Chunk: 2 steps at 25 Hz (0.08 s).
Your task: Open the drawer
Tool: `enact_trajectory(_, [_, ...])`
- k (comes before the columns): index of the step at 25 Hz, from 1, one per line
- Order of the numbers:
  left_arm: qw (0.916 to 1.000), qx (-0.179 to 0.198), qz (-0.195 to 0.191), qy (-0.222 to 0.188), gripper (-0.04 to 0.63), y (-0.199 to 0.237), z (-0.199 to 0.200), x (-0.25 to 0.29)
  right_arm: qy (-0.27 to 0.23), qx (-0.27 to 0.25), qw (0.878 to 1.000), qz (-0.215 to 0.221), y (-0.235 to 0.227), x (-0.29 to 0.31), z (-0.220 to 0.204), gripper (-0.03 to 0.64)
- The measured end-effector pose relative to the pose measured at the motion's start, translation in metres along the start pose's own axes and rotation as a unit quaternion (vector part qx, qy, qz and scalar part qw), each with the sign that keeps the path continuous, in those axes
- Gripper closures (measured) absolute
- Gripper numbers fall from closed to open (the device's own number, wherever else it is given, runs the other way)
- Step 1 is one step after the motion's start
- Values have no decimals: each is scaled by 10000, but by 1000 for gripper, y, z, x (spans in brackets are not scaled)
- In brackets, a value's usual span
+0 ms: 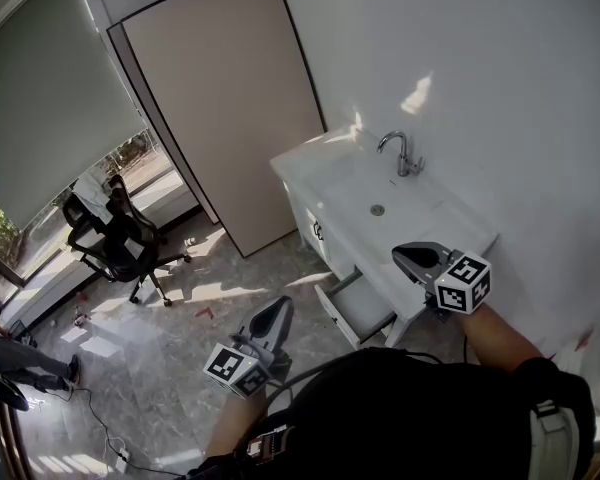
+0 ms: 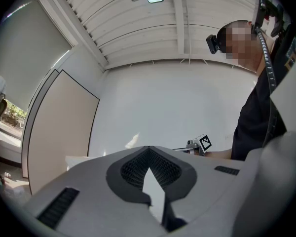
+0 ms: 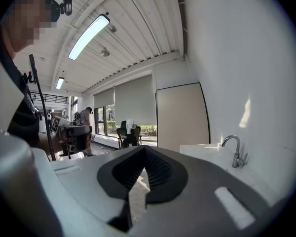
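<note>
While both grippers hang in the air, a big white wall fills the right side of the room. A shiny grey floor spreads out on the left. A tall tan door stands against the wall, and a grey blind covers the window next to it.

A long white cabinet sits along the wall. Its top is a white surface with a sink sunk into it. A black chair on wheels stands near the window, well apart from the cabinet.

The drawer is in the front of the cabinet, under the surface at the near end. It is pulled out over the floor, and you can see into it from above.

The left gripper is over the floor, near the drawer but not touching it. Its fingers are pressed together with nothing between them. The right gripper is over the near end of the surface, just above the drawer in the head view. Its fingers are pressed together too, and they carry nothing.

A small silver tap stands at the back of the sink.
</note>
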<state>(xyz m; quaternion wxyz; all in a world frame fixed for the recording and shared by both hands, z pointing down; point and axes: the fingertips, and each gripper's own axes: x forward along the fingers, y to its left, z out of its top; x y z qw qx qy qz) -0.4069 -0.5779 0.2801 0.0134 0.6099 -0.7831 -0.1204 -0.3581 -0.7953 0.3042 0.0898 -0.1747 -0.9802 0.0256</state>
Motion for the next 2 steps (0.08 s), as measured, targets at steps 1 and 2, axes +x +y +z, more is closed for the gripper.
enact_trajectory(1, [10000, -5, 2, 3, 594, 0, -1, 0, 7, -11, 10000, 5, 0, 0, -1, 618])
enact_trajectory(2, [10000, -10, 5, 6, 594, 0, -2, 0, 15, -23, 10000, 9, 0, 0, -2, 618])
